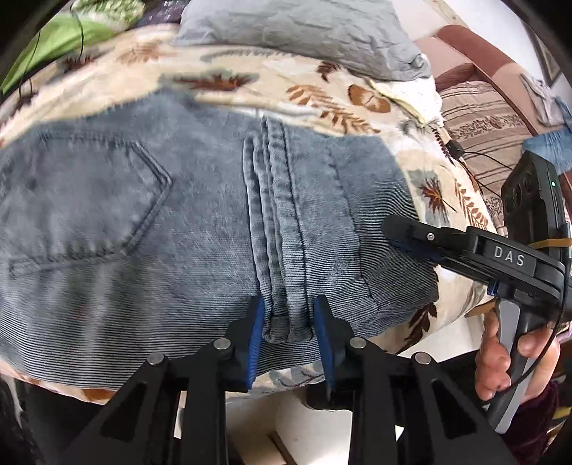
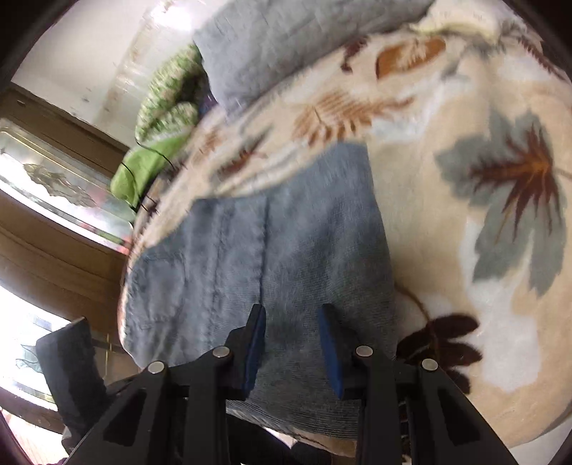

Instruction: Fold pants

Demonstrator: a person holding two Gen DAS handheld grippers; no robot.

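Note:
Faded blue jeans [image 1: 150, 229] lie folded on a leaf-patterned blanket [image 1: 286, 89], back pocket to the left. My left gripper [image 1: 289, 322] stands at the near edge with its blue pads either side of the bunched hem and seams [image 1: 282, 279], jaws apart. My right gripper [image 1: 397, 232] comes in from the right, its tip over the jeans' right part. In the right wrist view the right gripper [image 2: 293, 322] is open over the denim [image 2: 286, 250], holding nothing.
A grey pillow [image 1: 304, 32] lies at the back of the bed, green bedding [image 1: 53, 39] to its left. A striped cushion [image 1: 482, 118] sits at the right. A wooden cabinet with glass [image 2: 53, 186] stands beyond the bed. The bed's near edge is just under my grippers.

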